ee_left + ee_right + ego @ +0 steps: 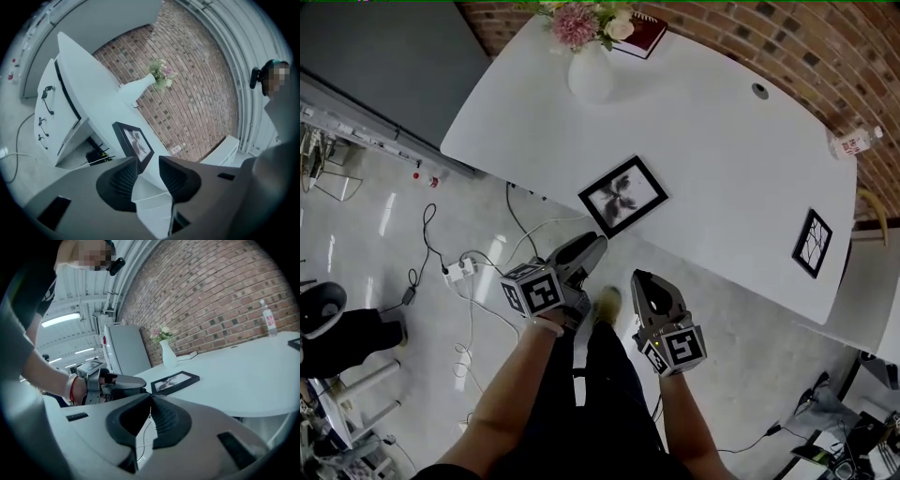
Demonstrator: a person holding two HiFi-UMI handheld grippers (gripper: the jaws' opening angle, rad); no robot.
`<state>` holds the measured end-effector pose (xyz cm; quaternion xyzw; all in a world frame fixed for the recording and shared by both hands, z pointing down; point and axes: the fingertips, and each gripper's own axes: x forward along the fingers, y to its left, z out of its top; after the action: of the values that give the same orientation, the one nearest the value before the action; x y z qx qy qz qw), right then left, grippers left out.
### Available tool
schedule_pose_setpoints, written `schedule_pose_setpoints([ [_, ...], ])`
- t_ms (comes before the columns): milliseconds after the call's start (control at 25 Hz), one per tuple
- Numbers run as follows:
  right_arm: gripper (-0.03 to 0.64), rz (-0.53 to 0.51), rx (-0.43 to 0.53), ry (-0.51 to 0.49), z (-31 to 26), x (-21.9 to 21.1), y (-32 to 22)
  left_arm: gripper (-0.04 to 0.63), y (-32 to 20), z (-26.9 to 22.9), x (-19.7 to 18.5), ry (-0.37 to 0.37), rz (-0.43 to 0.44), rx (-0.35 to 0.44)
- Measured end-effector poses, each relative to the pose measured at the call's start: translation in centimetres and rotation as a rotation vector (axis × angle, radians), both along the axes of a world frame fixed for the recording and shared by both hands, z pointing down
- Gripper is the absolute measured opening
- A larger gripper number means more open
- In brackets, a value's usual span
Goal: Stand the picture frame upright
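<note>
A black picture frame (623,195) with a grey print lies flat near the front edge of the white table (722,131). It also shows in the left gripper view as a dark frame (135,143) just beyond the jaws, and in the right gripper view (174,380) flat on the tabletop. My left gripper (598,242) hovers off the table edge, just short of the frame, its jaws open (149,161) with nothing between them. My right gripper (639,277) hangs lower and further back over the floor, jaws shut (151,397) and empty.
A white vase (591,70) of flowers and a red book (639,36) stand at the table's far side. A second small black frame (813,243) lies at the right end, a bottle (855,142) beyond it. Cables and a power strip (459,269) lie on the floor.
</note>
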<state>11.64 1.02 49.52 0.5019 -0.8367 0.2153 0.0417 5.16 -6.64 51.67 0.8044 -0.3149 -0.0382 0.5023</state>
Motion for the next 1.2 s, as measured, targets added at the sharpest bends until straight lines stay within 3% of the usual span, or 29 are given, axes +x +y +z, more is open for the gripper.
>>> schedule_pose_setpoints([
  [240,0.006,0.024,-0.029,0.006,1.8,-0.2,-1.5,0.196,-1.4,2.4,0.8,0.095,-0.014,-0.140],
  [440,0.006,0.078,-0.042,0.000,2.4,-0.2,-2.5,0.190,-1.7,3.9,1.5,0.169,0.014,-0.209],
  [520,0.006,0.108,-0.059,-0.022,2.6,-0.1,-2.6,0.145,-1.6,4.2,1.7,0.181,0.031,-0.221],
  [640,0.006,0.154,-0.089,-0.080,3.1,0.0,-2.9,0.097,-1.6,3.9,1.8,0.212,0.050,-0.232],
  [800,0.028,0.208,-0.126,-0.183,3.7,0.1,-3.6,0.086,-1.4,3.9,1.6,0.257,0.061,-0.258],
  [1040,0.092,0.225,-0.194,-0.313,4.4,-0.8,-4.5,0.081,0.2,4.2,0.3,0.251,0.058,-0.305],
  [1200,0.157,0.258,-0.279,-0.464,5.1,-1.5,-5.0,0.080,1.5,4.1,-0.2,0.276,0.064,-0.315],
])
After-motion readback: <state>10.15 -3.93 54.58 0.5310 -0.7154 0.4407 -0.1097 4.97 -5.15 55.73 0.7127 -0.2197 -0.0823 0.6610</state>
